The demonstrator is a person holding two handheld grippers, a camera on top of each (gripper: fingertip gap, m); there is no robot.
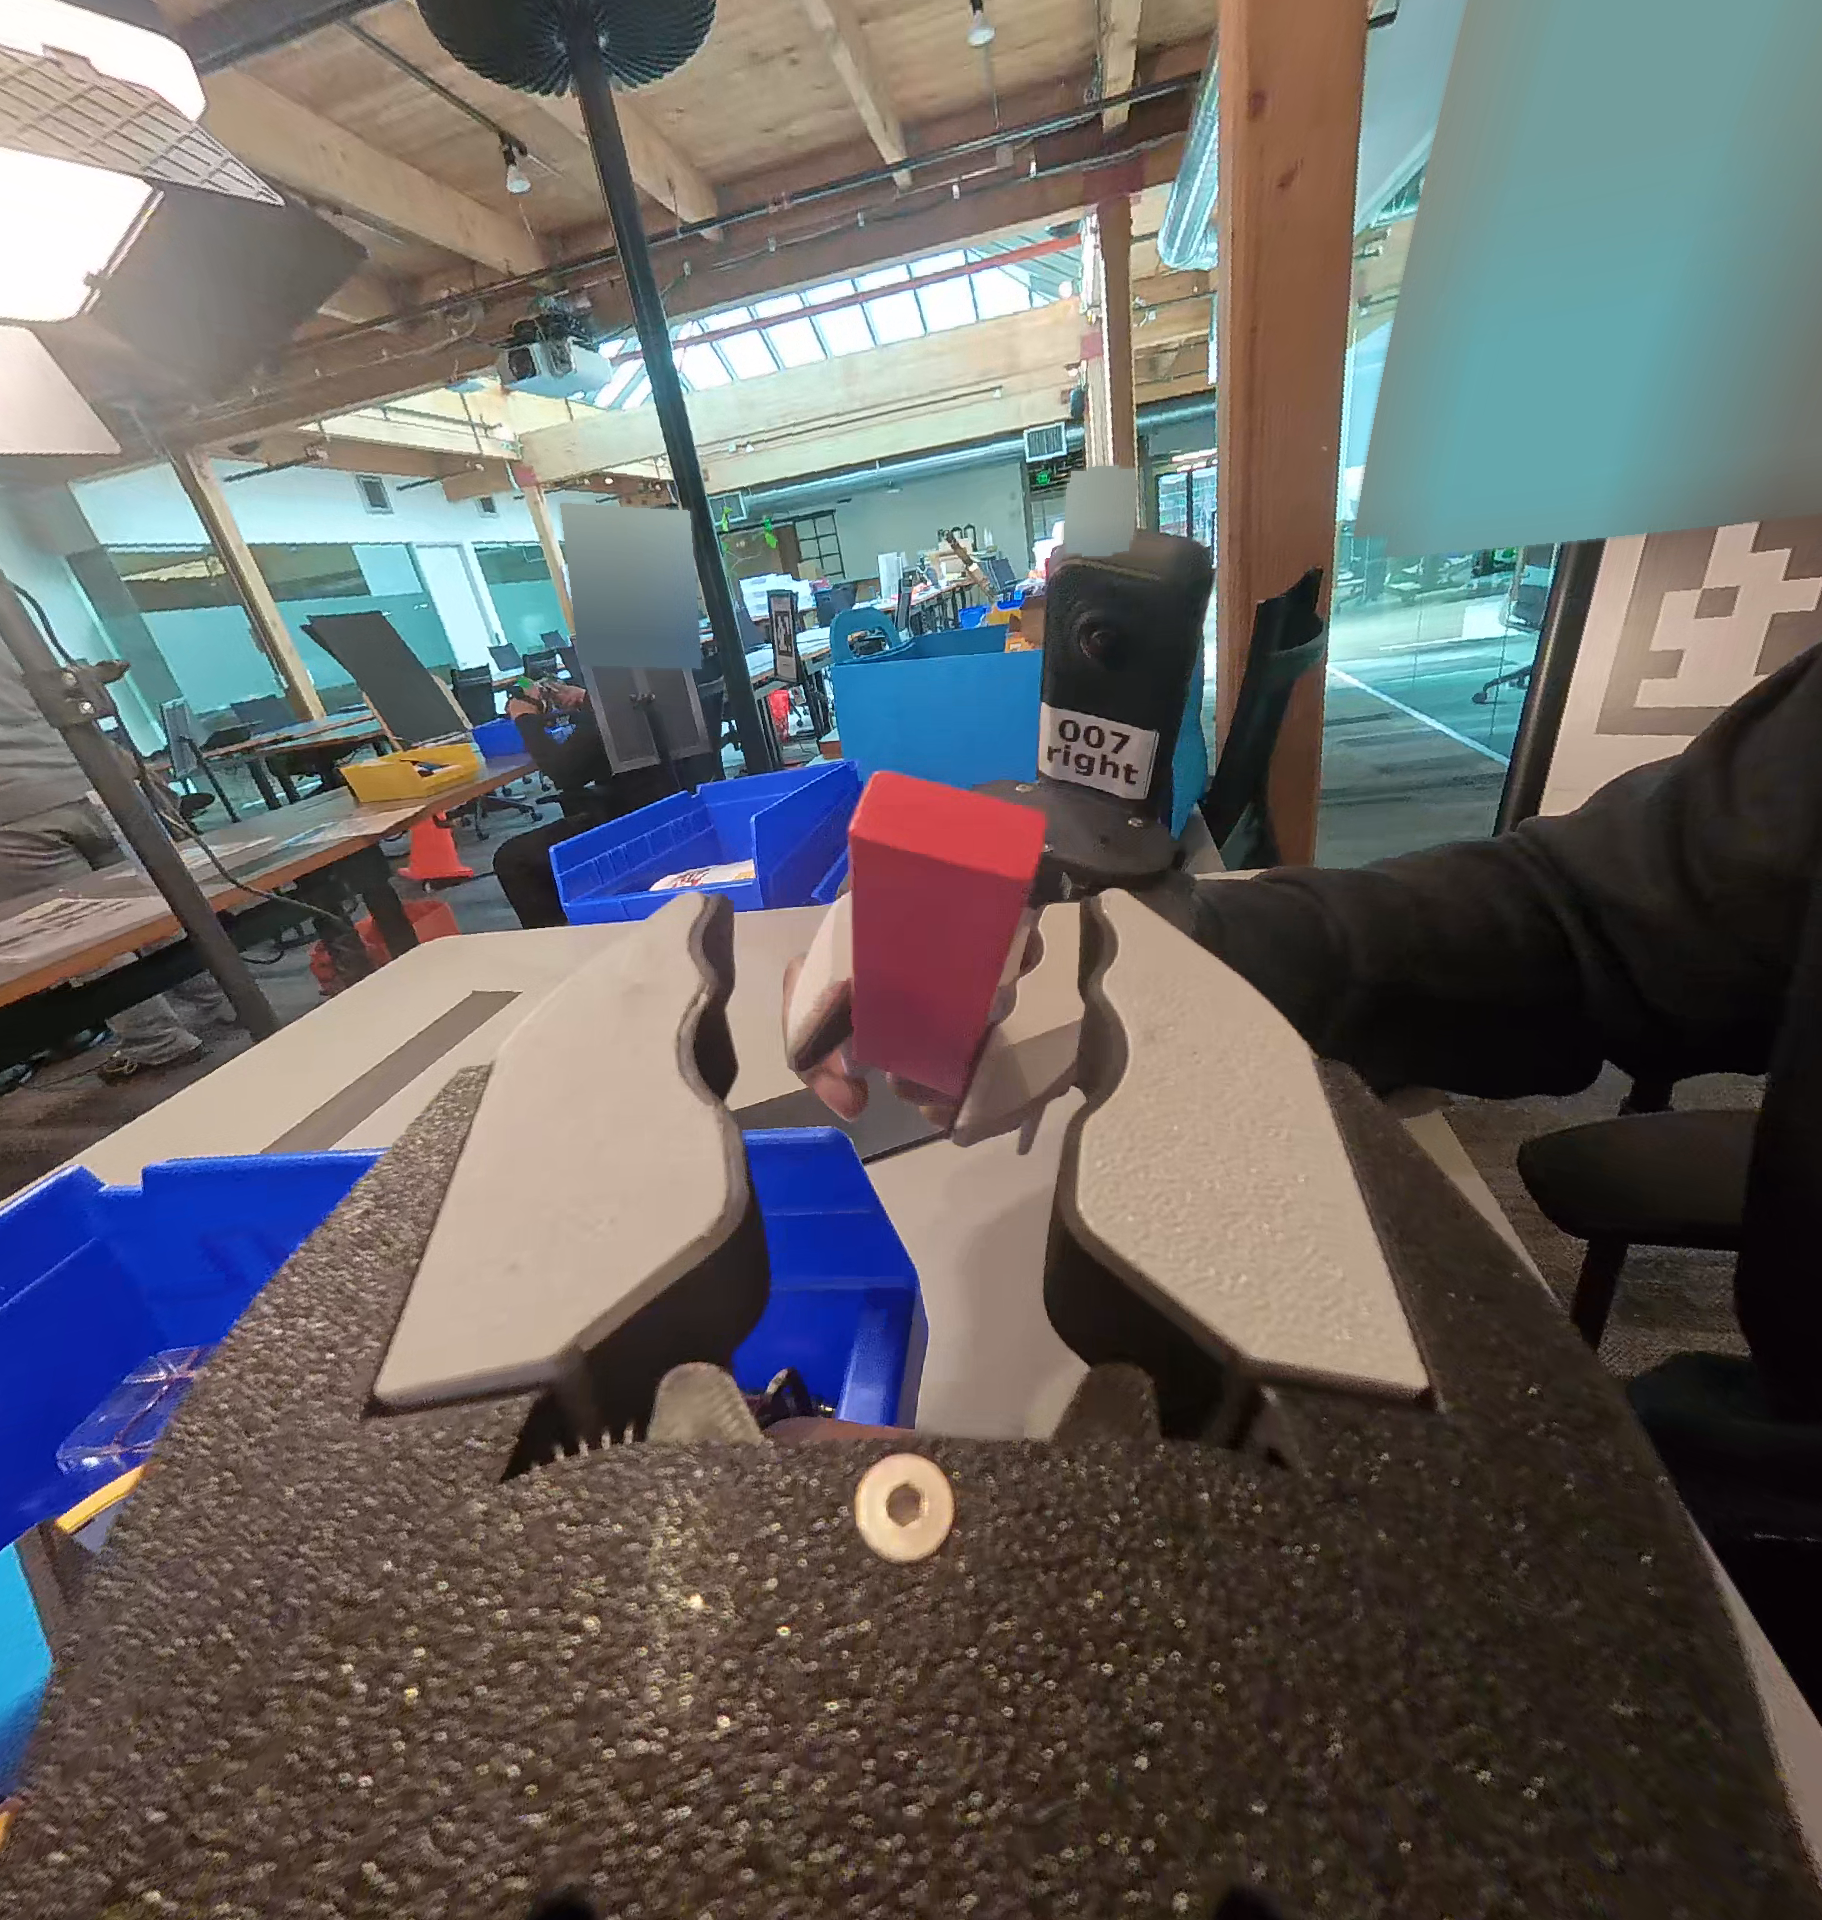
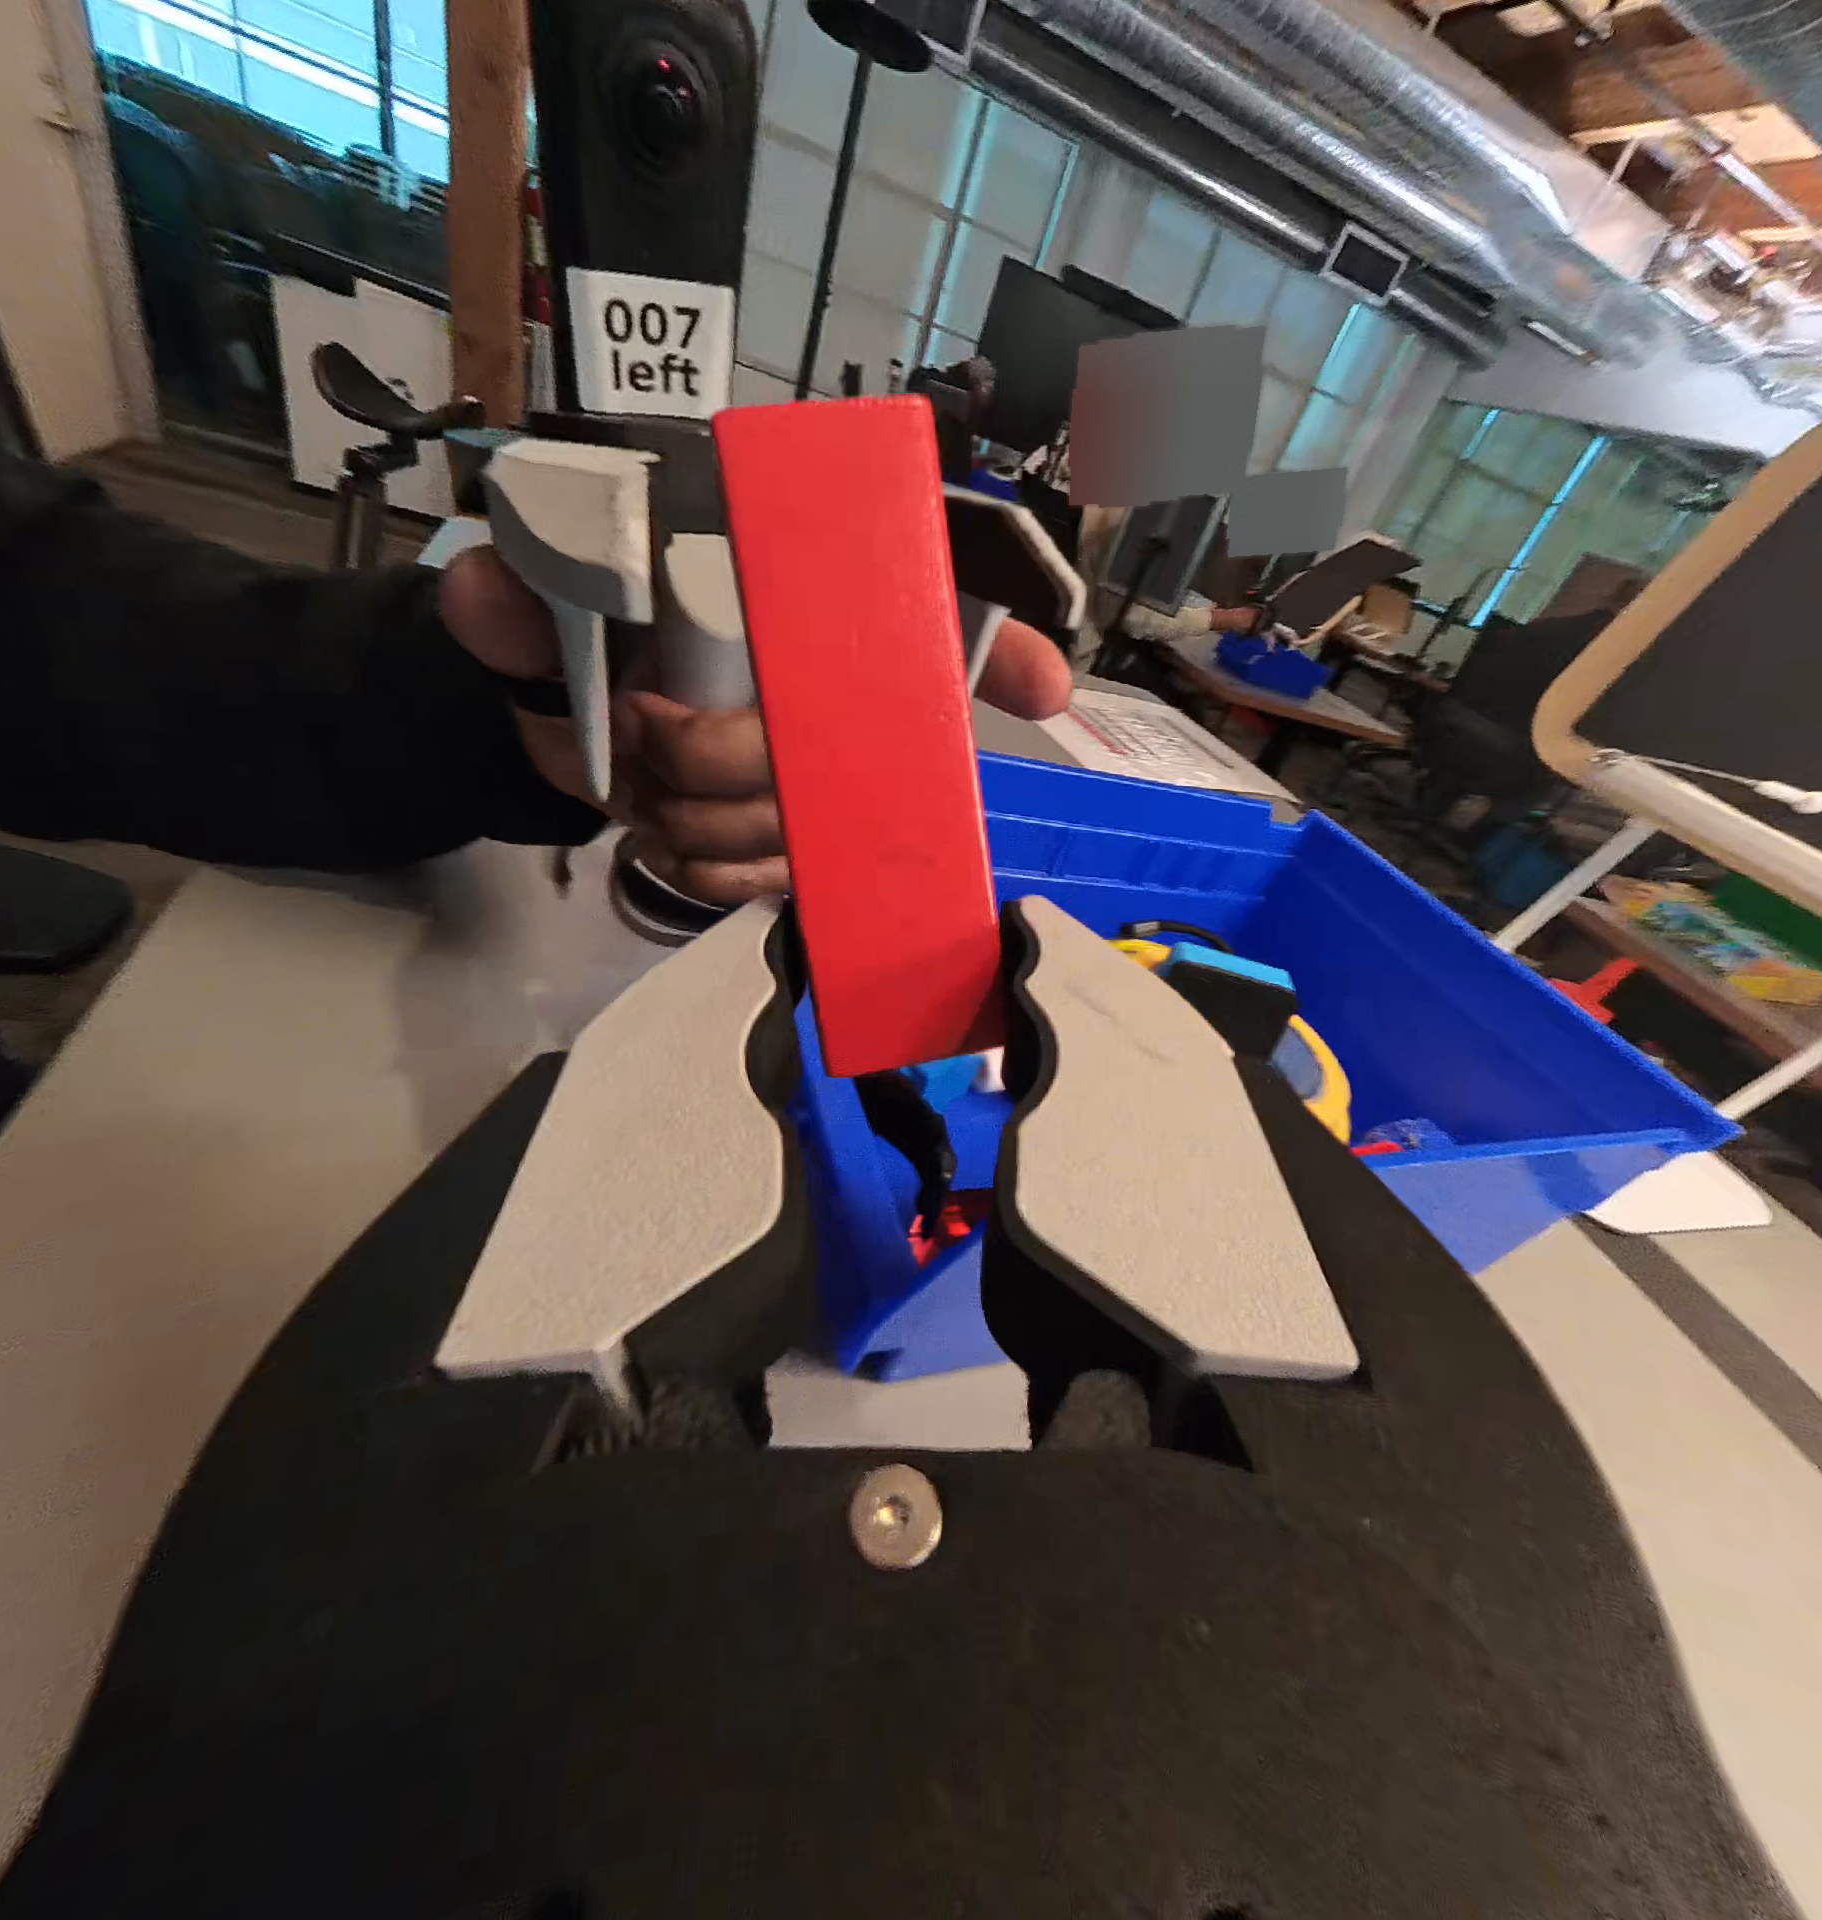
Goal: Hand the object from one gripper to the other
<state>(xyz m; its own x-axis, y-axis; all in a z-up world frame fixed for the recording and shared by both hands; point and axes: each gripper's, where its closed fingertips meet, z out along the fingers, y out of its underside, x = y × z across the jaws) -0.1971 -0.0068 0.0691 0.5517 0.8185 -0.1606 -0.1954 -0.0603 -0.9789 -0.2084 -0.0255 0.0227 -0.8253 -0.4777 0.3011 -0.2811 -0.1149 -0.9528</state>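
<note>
**Right tongs clamp the red block, left tongs stand apart**

Right tongs (image 2: 899, 961) are clamped on the lower end of a red block (image 2: 860, 717), which stands nearly upright above the blue bin (image 2: 1458, 997) on the grey bench (image 2: 211, 1039). Left tongs (image 1: 907, 971) are spread wide and hold nothing; the red block (image 1: 933, 925) sits just beyond their tips, not touching either finger.

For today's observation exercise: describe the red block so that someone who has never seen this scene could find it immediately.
Start at the grey table with the blue bin of small items. Above the bin's near corner, the right gripper has its jaws closed on the lower end of the red block. It is the only tall, plain red slab, standing nearly upright in mid-air.
</note>
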